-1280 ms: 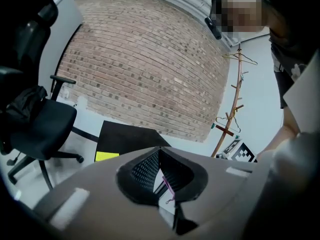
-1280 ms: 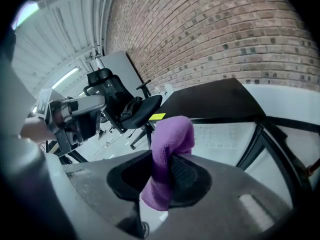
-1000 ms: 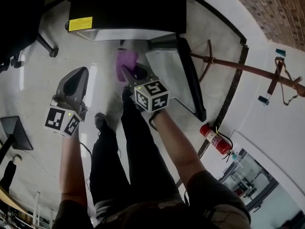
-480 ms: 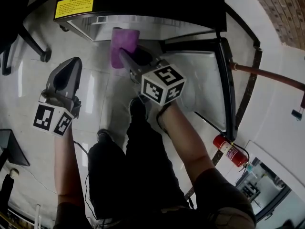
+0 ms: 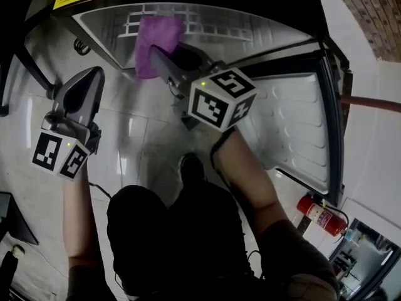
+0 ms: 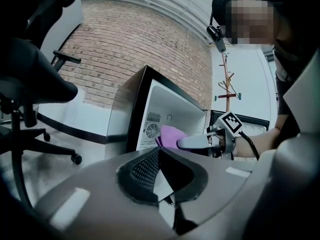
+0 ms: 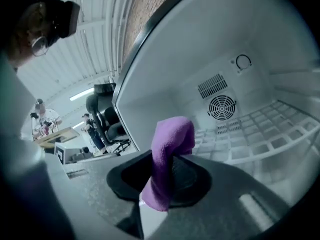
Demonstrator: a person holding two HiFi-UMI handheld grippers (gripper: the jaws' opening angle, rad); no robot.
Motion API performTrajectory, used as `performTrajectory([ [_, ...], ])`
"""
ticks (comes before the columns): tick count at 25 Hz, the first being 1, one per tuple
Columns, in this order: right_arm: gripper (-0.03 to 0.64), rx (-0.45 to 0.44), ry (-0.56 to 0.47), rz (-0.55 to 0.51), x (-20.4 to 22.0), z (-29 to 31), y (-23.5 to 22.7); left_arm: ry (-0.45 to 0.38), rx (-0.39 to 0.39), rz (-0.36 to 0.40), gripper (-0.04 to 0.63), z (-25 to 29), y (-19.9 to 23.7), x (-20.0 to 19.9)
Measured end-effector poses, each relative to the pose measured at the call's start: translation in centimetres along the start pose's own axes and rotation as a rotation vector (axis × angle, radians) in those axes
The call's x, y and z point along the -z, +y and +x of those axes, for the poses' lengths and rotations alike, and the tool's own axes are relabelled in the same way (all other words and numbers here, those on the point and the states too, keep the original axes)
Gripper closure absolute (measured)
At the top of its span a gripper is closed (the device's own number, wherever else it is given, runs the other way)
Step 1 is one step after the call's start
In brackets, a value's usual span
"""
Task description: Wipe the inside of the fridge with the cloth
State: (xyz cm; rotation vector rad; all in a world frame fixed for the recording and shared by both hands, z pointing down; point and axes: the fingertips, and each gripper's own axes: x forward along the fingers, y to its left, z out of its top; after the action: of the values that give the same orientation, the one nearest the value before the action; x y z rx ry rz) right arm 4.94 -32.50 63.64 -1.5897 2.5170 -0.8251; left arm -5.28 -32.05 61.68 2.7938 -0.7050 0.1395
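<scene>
1. Since a second ago the right gripper (image 5: 154, 55) has carried the purple cloth (image 5: 156, 39) up from in front of the mini fridge (image 5: 263, 27) into its open mouth. The head view has closed in too, so the cabinet now fills the top of that view.
2. The right gripper (image 7: 161, 181) has its claw pinched on the cloth (image 7: 170, 144). The cloth stands up from between the jaws and flops over at the top.
3. The cloth is held in the air inside the fridge, in front of the white wire shelf (image 7: 250, 129) and the round fan grille (image 7: 221, 107) on the back wall. Whether it touches any surface cannot be told.
4. The left gripper (image 5: 95, 80) hangs outside the fridge, left of the opening, over the pale tiled floor (image 5: 144, 137). Its jaws are pressed together with nothing between them (image 6: 161, 176).
5. The fridge door (image 5: 294, 124) is swung open on the right, and a red fire extinguisher (image 5: 318, 213) stands near its lower edge.
</scene>
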Motion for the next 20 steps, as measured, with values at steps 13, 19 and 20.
performTrajectory([
  [13,0.541,-0.205,-0.165,0.127,-6.7,5.8,2.3,-0.062,0.02,0.071,0.578,-0.2,2.0,-2.5],
  [19,0.541,-0.212,-0.161,0.074,-8.1,9.2,2.8,-0.066,0.048,0.092,0.578,-0.2,1.7,-4.5],
  [20,0.541,-0.195,-0.15,0.057,-8.0,9.6,2.4,-0.072,0.047,0.089,0.578,-0.2,1.7,-4.7],
])
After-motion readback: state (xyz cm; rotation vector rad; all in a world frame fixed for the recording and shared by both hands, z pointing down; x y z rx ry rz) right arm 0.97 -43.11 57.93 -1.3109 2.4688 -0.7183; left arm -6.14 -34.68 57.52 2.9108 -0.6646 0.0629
